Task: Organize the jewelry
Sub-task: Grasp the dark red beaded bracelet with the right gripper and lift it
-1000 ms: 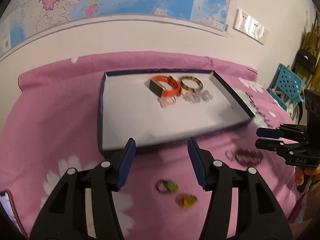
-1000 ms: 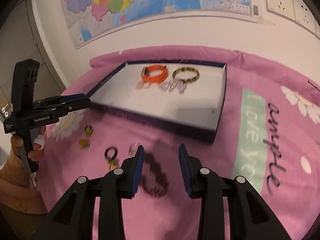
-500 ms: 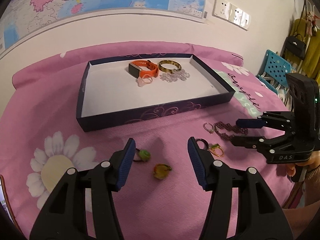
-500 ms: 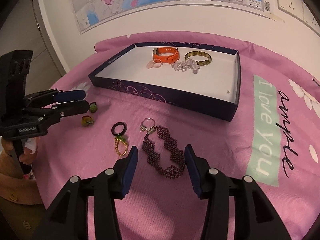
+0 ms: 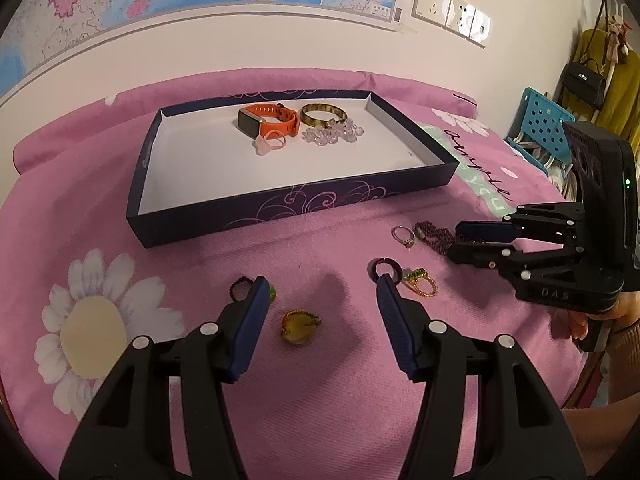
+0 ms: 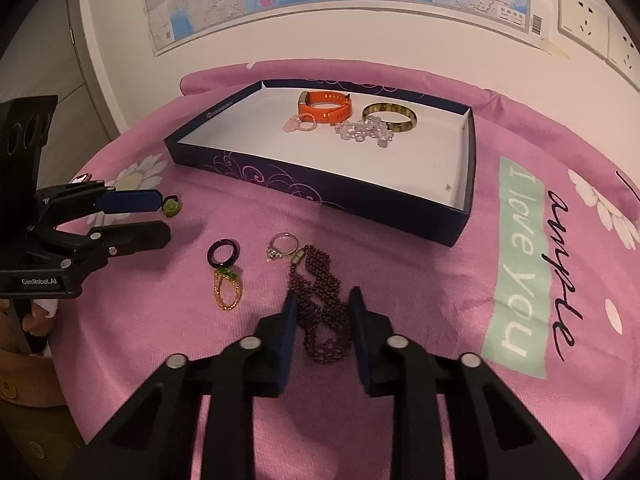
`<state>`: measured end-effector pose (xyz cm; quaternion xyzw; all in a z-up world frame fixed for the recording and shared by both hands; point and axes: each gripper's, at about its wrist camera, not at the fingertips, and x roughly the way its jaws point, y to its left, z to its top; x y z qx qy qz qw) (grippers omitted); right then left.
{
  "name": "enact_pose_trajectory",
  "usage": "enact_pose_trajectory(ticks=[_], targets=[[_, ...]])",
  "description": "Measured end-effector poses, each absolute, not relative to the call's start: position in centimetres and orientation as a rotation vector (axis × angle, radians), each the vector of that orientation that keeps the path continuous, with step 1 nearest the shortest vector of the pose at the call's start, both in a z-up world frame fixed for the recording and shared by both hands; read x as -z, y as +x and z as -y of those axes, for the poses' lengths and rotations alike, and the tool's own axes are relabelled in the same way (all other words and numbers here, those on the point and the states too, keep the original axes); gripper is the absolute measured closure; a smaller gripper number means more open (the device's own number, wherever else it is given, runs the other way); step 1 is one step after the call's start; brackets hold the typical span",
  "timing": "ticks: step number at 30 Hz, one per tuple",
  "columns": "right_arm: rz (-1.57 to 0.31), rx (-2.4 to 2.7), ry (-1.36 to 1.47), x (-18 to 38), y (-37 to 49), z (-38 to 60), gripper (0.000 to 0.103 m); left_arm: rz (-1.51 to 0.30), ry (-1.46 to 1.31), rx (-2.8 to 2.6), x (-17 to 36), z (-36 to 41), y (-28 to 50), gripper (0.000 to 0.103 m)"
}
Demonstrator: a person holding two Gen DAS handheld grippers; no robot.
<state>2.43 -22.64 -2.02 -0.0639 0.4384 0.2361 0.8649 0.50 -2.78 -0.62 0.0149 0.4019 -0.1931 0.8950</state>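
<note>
The right tongs (image 6: pixel 322 312) stand partly open, straddling the dark beaded bracelet (image 6: pixel 320 304) on the pink cloth (image 6: pixel 400 272), gripping nothing. The left tongs (image 5: pixel 320 292) gape wide and empty over a yellow ring (image 5: pixel 298 326). The navy tray (image 5: pixel 288 208), toward the worktop's far edge, holds an orange watch (image 5: pixel 268 120), a bangle (image 5: pixel 322 114) and a crystal bracelet (image 5: pixel 332 134).

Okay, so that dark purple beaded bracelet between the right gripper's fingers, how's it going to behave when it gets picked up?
The beaded bracelet lies in loose zigzag folds on the cloth, so it will probably hang limp and swing. Its small round beads look slick, so it may slip unless the right gripper pinches squarely across it. The metal clasp at its far end will likely dangle lowest.
</note>
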Motion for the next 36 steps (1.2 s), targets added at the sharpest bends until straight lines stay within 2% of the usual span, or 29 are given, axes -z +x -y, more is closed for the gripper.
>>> enact_pose_trajectory(ticks=[5, 22, 36], targets=[[-0.919, -0.509, -0.123, 2.0, 2.2, 22.8, 0.097, -0.839, 0.025, 0.401, 0.8, 2.6, 0.2, 0.048], [-0.906, -0.528, -0.05, 1.6, 2.0, 23.2, 0.099, -0.866, 0.016, 0.376, 1.2, 1.1, -0.3, 0.05], [-0.905, -0.535, -0.027, 1.4, 2.1, 23.5, 0.099, -0.862, 0.13, 0.464, 1.2, 5.7, 1.0, 0.056]])
